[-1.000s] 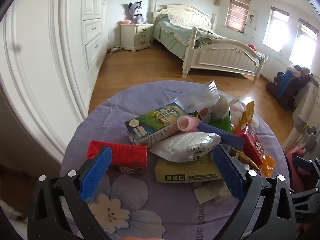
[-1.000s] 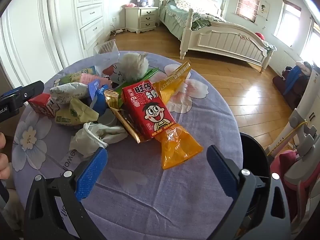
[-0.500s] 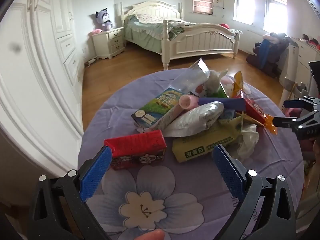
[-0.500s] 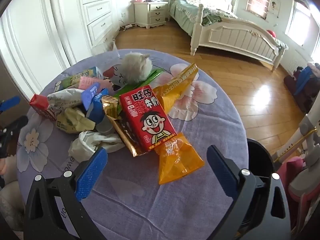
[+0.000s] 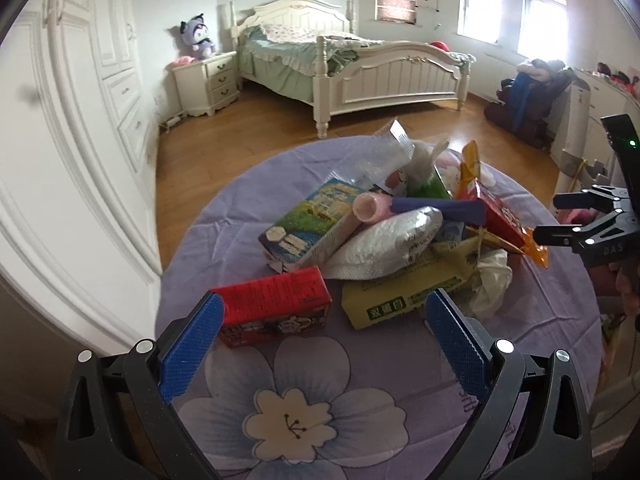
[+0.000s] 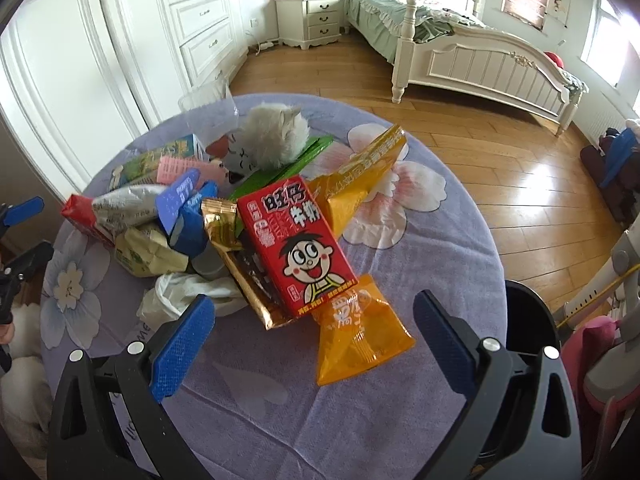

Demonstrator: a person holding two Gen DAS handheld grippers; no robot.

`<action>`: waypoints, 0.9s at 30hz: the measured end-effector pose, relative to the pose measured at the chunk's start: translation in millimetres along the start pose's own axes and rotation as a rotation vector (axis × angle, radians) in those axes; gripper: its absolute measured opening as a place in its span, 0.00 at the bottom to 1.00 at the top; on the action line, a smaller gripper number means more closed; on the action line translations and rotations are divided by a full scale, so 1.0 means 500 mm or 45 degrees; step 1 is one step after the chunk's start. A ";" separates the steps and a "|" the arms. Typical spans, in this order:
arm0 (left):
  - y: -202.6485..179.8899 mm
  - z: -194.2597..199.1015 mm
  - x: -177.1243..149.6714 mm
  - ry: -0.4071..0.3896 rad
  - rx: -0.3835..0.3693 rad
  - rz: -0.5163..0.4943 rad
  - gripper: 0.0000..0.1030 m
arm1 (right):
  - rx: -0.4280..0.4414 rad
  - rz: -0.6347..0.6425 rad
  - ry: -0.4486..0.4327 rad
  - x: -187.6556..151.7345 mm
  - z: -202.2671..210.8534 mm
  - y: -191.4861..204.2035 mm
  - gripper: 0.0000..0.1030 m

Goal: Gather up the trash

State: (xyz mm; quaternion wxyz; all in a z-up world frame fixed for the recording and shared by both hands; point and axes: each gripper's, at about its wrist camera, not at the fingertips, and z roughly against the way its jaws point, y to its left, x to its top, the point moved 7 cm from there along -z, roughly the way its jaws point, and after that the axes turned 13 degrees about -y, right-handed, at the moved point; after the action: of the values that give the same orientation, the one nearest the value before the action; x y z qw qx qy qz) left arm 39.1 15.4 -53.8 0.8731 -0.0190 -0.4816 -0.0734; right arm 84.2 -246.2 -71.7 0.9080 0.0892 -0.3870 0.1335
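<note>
Your round table (image 5: 224, 240) wears a lilac cloth printed with pale flowers, and the trash sits heaped across its middle. On your right-hand side, bare cloth runs around the near and right rim, with a black bin (image 6: 528, 320) just beyond that edge. From the left wrist view, a flowered strip of cloth lies between the pads and the pile. The orange wrapper (image 6: 360, 332) is the longest piece, running from far-right toward you under the red milk carton (image 6: 296, 244), whose long axis tilts the same way, cartoon face upward. The green-and-blue carton (image 5: 308, 224) lies angled away to the right; the yellow pack (image 5: 400, 300) rests beside the small red box (image 5: 276, 308), which lies crosswise just past your left gripper (image 5: 320, 340). Both the left gripper and your right gripper (image 6: 314, 340) stand wide apart, holding nothing.
</note>
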 end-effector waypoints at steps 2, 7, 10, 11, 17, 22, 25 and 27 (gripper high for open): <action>0.001 0.011 0.047 -0.078 0.079 0.034 0.96 | -0.034 -0.047 -0.094 0.036 0.023 0.009 0.95; -0.008 0.086 0.244 -0.431 0.259 0.074 0.96 | -0.063 0.028 -0.386 0.188 0.107 0.100 0.95; -0.004 0.120 0.307 -0.496 0.334 0.035 0.96 | -0.033 0.039 -0.485 0.248 0.142 0.139 0.95; 0.001 0.130 0.317 -0.505 0.355 0.045 0.96 | -0.038 0.036 -0.505 0.265 0.148 0.145 0.95; 0.035 0.181 0.336 -0.532 0.411 0.131 0.96 | -0.021 -0.006 -0.532 0.308 0.159 0.153 0.95; 0.057 0.193 0.333 -0.518 0.411 0.190 0.96 | -0.043 0.025 -0.525 0.310 0.166 0.168 0.95; 0.058 0.191 0.332 -0.517 0.372 0.211 0.96 | -0.067 0.033 -0.535 0.306 0.176 0.173 0.95; 0.051 0.184 0.333 -0.516 0.360 0.201 0.96 | -0.076 0.022 -0.539 0.307 0.181 0.168 0.95</action>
State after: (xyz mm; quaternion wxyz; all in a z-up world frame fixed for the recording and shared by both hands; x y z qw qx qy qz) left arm 53.2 31.7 136.9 0.7559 0.0515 -0.6490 0.0684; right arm 98.6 -163.7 106.5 0.8075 0.0850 -0.5736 0.1079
